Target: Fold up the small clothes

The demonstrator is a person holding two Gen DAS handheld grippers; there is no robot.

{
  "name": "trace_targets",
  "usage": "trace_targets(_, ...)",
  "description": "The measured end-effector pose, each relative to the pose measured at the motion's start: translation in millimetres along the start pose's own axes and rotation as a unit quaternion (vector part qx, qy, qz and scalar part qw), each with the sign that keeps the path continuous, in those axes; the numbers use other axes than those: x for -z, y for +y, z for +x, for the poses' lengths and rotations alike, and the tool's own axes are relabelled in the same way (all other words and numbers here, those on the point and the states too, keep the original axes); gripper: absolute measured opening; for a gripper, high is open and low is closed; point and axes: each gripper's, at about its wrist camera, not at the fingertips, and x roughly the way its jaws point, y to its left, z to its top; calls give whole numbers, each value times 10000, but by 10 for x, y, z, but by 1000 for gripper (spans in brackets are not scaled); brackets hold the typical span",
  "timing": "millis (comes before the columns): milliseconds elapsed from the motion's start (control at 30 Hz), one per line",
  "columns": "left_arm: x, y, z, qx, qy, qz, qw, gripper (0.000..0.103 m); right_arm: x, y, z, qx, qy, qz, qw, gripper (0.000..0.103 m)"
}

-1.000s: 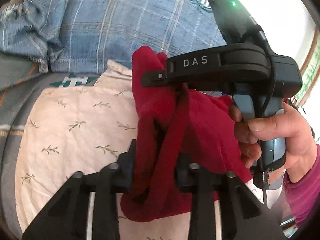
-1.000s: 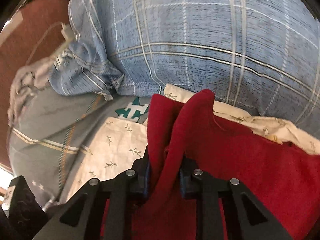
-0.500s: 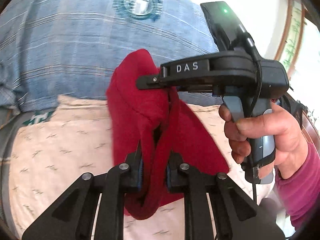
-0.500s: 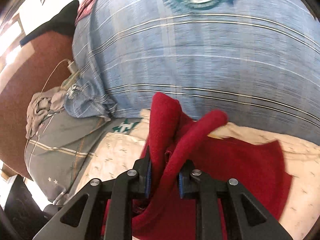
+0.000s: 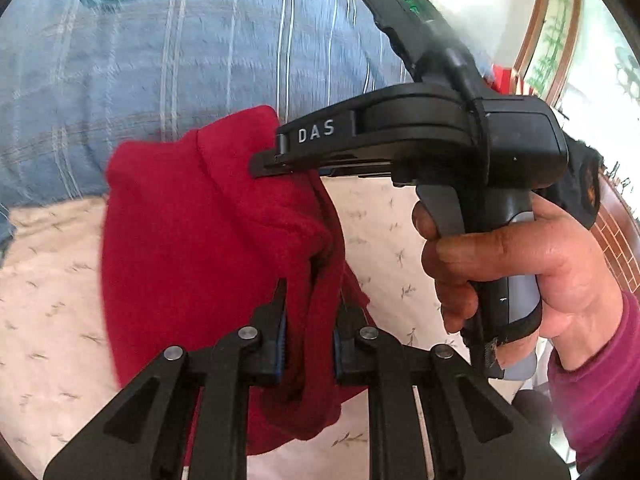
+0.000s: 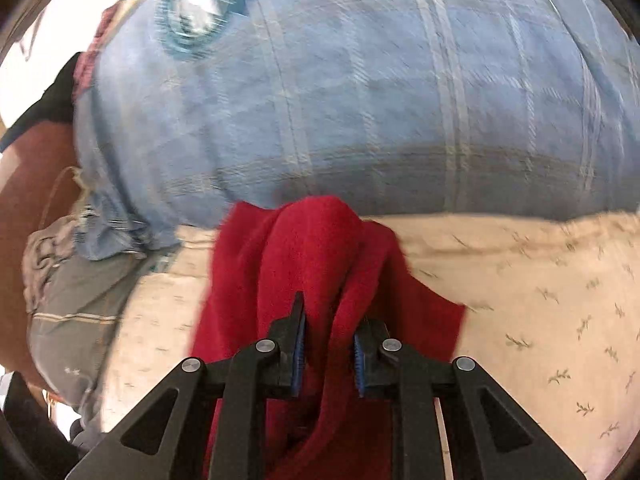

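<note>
A small red fleece garment (image 5: 192, 240) hangs bunched above the cream leaf-print sheet (image 5: 48, 304). My left gripper (image 5: 310, 294) is shut on a fold of it, with cloth squeezed between the blue pads. In the left wrist view my right gripper (image 5: 260, 168), held by a hand (image 5: 516, 264), grips the garment's upper edge from the right. The right wrist view shows the right gripper (image 6: 330, 322) shut on a thick fold of the red garment (image 6: 304, 248), which drapes down over the sheet (image 6: 520, 300). The garment's lower part is hidden behind the fingers.
A large blue plaid quilt (image 6: 360, 100) with a round emblem (image 6: 196, 12) is piled behind the garment. A grey striped pillow (image 6: 76, 312) lies at the left with crumpled grey cloth and a white cable. A maroon sleeve (image 5: 592, 380) is at the right.
Both grippers carried the red garment sideways across the bed, lifting it slightly and rolling. The quilt's emblem slid left in both views, and the left gripper's pads tightened on the cloth.
</note>
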Motion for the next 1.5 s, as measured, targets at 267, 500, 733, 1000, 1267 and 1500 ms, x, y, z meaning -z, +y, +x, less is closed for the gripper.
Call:
trace_targets(267, 207, 143, -226, 19, 459, 343, 9984, 71, 275, -307, 49, -25, 202, 718, 9972, 40)
trace_targets(500, 280, 685, -691, -1086, -55, 228, 9938, 74, 447, -146, -302, -94, 42, 547, 9985, 49)
trace_targets(733, 422, 930, -357, -1074, 270, -322, 9933, 74, 689, 262, -225, 355, 235, -428, 9982, 26)
trace_targets(1000, 536, 736, -321, -963, 257, -145, 9949, 74, 1021, 131, -232, 582, 222, -821, 9947, 20)
trace_targets(1267, 569, 790, -219, -953, 299, -284, 9946, 74, 707, 128, -605, 131, -141, -239, 9995, 44)
trace_targets(1500, 608, 821, -165, -782, 258, -537, 9951, 75, 172, 769, 35, 35, 70, -1039, 9946, 48)
